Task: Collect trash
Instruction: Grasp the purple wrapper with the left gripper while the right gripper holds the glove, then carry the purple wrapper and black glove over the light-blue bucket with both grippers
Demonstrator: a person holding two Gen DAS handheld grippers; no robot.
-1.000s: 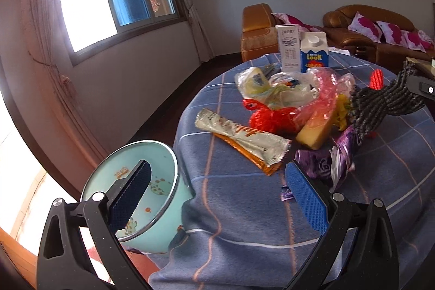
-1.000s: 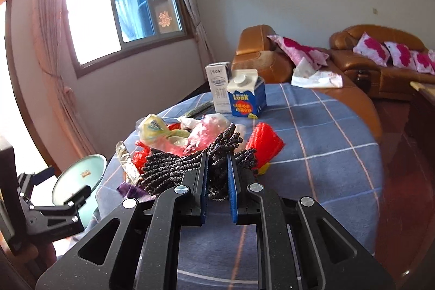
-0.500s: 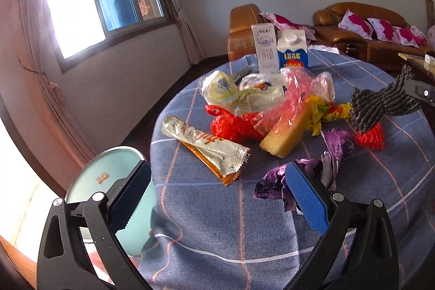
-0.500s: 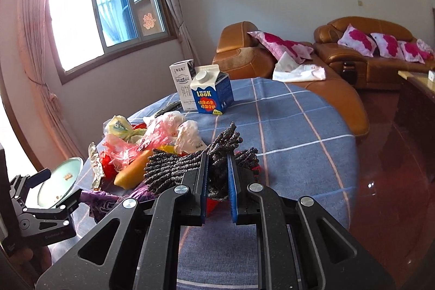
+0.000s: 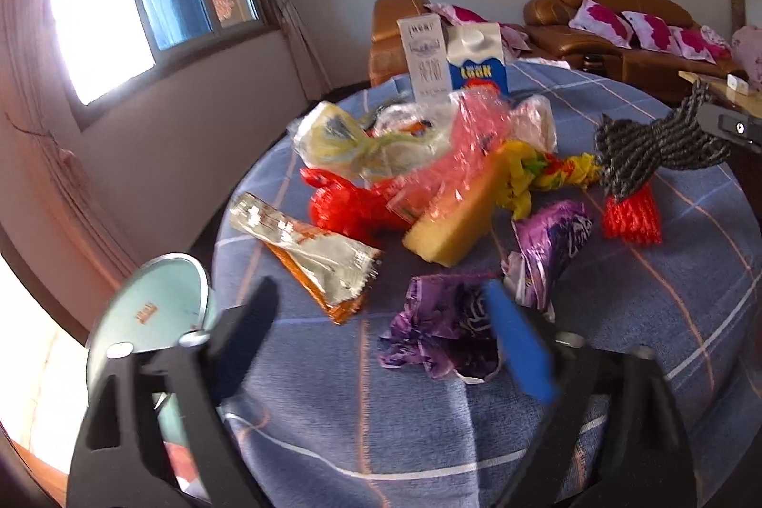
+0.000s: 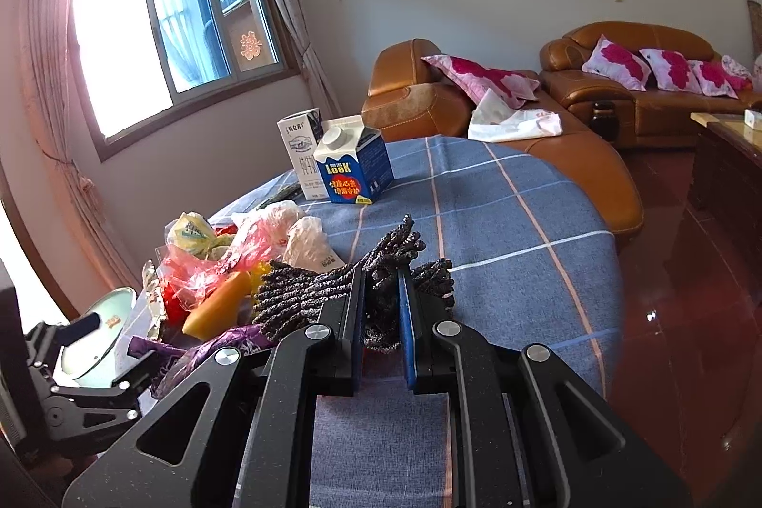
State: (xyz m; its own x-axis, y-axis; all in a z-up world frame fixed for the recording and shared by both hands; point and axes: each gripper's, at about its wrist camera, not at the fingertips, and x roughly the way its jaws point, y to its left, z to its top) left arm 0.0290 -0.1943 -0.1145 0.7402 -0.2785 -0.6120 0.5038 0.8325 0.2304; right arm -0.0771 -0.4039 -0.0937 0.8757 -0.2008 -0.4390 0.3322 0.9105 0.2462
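Left wrist view: the left tongs [image 5: 381, 329] are closing over the blue checked bench [image 5: 619, 317], with the crumpled purple wrapper [image 5: 443, 327] lying between the blurred pads but not yet pinched. Trash is heaped beyond it: one silver-and-orange wrapper [image 5: 314, 260] with its long axis running from upper left to lower right, one yellow wedge [image 5: 452, 232] pointing up and right, one red net [image 5: 347, 208], one pink bag [image 5: 457, 155], one second purple wrapper [image 5: 552, 246] and one red ribbed piece [image 5: 633, 217]. Two cartons [image 5: 476, 65] stand upright at the far edge. One pale green bin [image 5: 147, 317] sits off the bench's left edge.

Right wrist view: the right tongs [image 6: 381, 308] are clamped on one dark knitted cloth [image 6: 324, 289], whose strands fan out leftward and forward above the bench. The heap lies to the left, and the two cartons stand side by side behind it.
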